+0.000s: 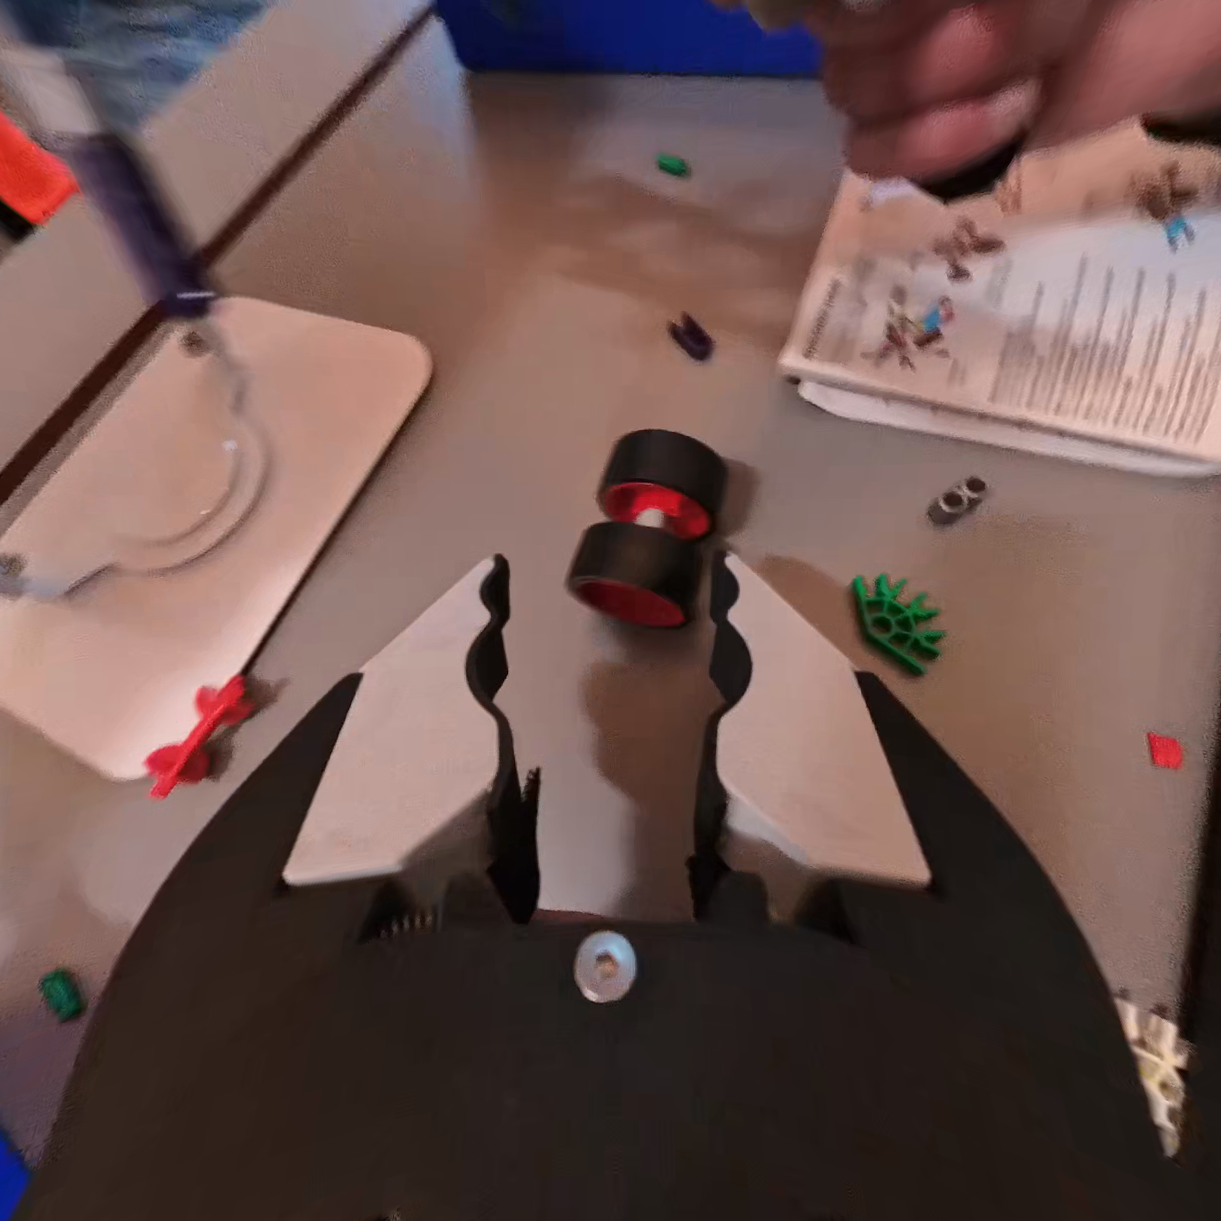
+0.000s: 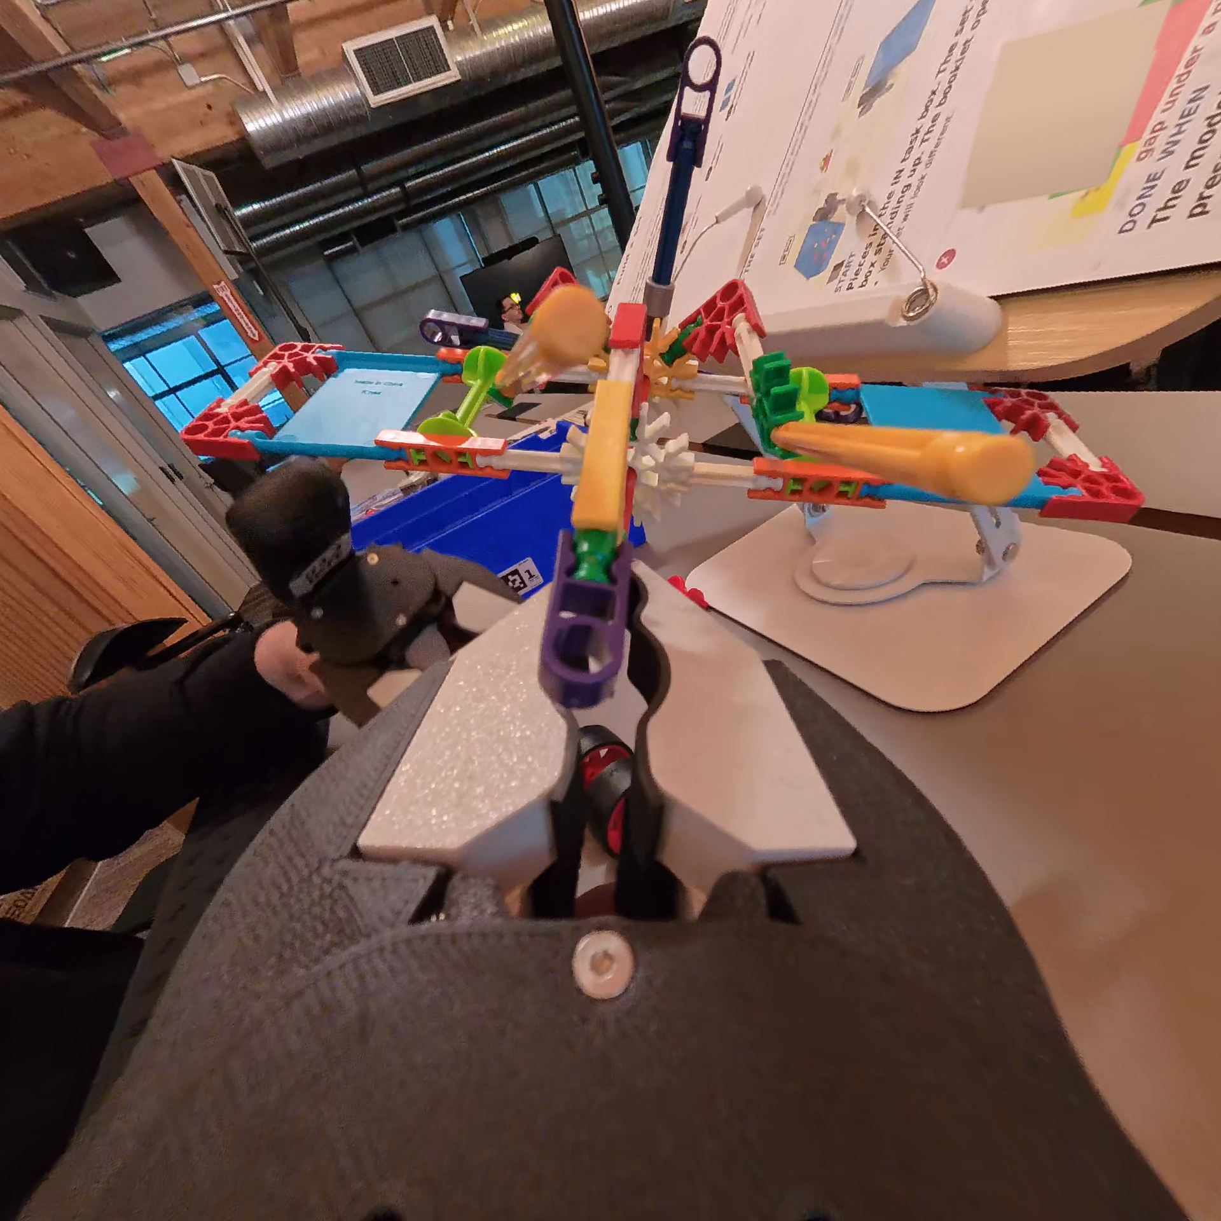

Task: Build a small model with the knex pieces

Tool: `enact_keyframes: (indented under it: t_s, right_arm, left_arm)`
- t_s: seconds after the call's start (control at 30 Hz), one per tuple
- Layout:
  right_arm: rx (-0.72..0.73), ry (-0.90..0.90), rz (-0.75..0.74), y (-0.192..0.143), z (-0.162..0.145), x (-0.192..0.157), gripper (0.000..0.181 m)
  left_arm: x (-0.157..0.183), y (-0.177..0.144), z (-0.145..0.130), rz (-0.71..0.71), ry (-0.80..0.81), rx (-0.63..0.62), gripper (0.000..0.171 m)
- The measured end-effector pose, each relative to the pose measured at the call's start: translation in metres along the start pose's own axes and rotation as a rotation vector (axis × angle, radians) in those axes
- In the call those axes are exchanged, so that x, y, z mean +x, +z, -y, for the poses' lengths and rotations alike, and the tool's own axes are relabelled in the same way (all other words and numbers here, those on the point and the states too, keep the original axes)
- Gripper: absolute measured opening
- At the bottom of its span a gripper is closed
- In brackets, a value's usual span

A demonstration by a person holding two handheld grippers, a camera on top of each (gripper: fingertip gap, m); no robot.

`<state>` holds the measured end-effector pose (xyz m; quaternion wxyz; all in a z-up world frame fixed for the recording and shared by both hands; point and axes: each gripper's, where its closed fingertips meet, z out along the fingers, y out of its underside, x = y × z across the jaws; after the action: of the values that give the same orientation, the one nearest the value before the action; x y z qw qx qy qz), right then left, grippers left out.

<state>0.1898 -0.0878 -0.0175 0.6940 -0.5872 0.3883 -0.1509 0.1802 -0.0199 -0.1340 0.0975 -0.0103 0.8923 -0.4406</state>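
While right tongs (image 2: 598,634) clamp the model (image 2: 621,423), wheels (image 1: 644,528) front left tongs (image 1: 611,581).

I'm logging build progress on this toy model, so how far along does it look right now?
Largely built: the right tongs, shut on a purple connector, hold up a winged model plane. In hand: the open left tongs sit right at the loose wheel pair, not gripping it. Left, I'd guess: fitting those wheels; a green connector and red connector also lie unused.
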Motion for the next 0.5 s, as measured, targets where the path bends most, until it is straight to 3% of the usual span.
enact_keyframes:
  t_s: [0.07,0.17,0.23,0.33,0.5]
  right_arm:
    - [0.001,-0.004,0.000,-0.001,0.000,0.000,0.003]
    - [-0.002,-0.016,-0.003,-0.002,0.000,-0.001,0.002]
    - [-0.001,-0.023,-0.005,-0.002,0.001,-0.002,0.003]
    - [0.011,-0.027,0.004,-0.003,0.005,-0.004,0.004]
    - [0.036,-0.034,0.017,-0.005,0.011,-0.011,0.003]
  left_arm:
    - [0.013,0.015,-0.008,-0.032,0.095,-0.100,0.065]
    - [0.007,0.029,-0.011,0.014,0.199,-0.156,0.046]
    - [0.008,0.028,-0.009,-0.025,0.144,-0.140,0.045]
    - [0.000,0.023,0.000,-0.017,0.050,-0.060,0.045]
    - [-0.016,-0.005,0.048,-0.047,-0.140,0.228,0.044]
